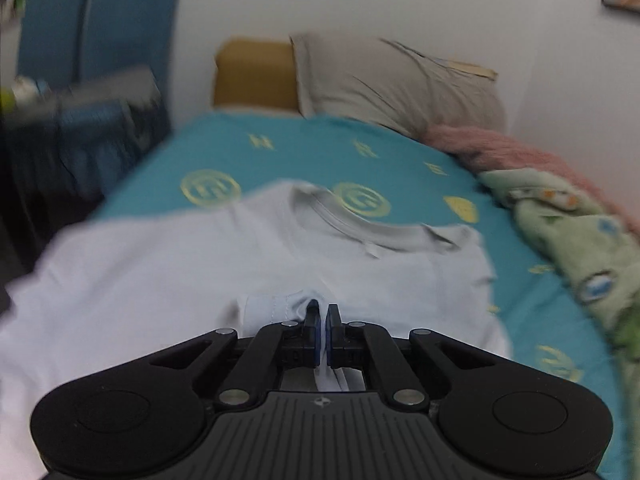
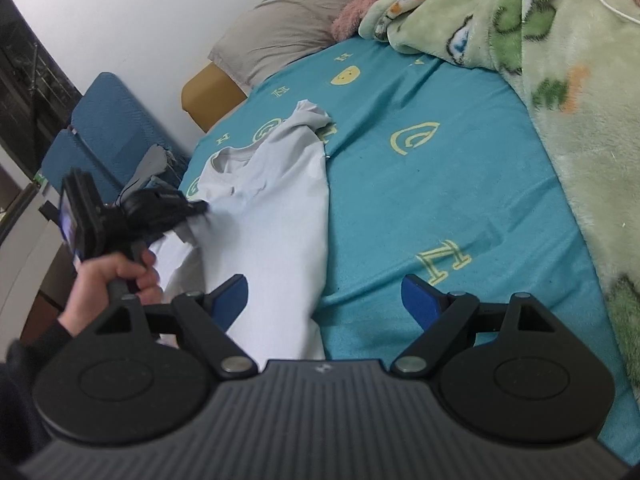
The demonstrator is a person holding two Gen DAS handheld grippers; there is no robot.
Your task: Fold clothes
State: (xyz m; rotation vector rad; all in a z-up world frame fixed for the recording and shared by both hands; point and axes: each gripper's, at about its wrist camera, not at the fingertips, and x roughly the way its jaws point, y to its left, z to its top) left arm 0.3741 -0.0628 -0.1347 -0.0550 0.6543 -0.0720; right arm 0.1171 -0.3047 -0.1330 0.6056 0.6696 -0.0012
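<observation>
White T-shirt (image 1: 248, 264) pinched by left gripper (image 1: 323, 312); no legible writing.

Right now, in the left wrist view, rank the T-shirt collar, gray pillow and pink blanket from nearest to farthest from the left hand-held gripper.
1. T-shirt collar, straight ahead on the shirt.
2. Pink blanket, far right by the wall.
3. Gray pillow, at the bed's head.

The left hand-held gripper is pinching shirt fabric.
</observation>
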